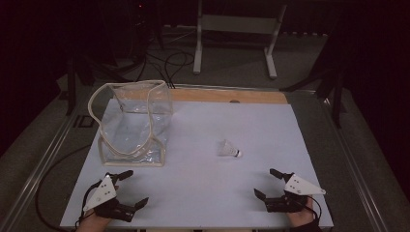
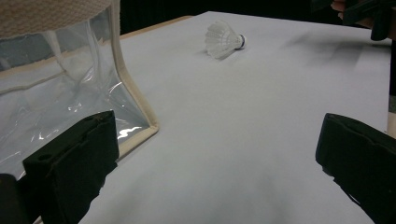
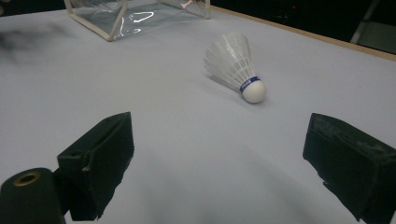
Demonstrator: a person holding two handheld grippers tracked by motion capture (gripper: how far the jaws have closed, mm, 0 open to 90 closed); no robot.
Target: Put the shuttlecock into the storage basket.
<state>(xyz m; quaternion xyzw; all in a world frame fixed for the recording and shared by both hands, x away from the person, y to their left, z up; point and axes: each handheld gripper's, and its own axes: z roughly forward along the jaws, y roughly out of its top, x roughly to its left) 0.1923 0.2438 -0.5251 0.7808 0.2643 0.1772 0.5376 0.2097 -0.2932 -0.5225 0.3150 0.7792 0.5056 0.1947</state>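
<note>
White shuttlecock (image 1: pixel 228 149) lies on its side on pale bench (image 1: pixel 203 193), cork tip with blue band pointing away from pouch. Clear plastic pouch (image 1: pixel 131 123) with cream trim stands well apart from shuttlecock, mouth open upward. Left claw (image 1: pixel 132 189) near pouch's front edge, released, nothing between jaws. Right claw (image 1: pixel 267 182) near shuttlecock, on side away from pouch, released, holding nothing.

Both hands come in at the near edge of the surface (image 1: pixel 193 121), each holding a gripper low over it. The left gripper (image 1: pixel 129 189) sits at the near left corner, fingers (image 2: pixel 74 163) spread wide with nothing between them. The right gripper (image 1: pixel 267 183) sits at the near right, fingers (image 3: pixel 98 163) likewise wide apart and empty, angled inward.
</note>
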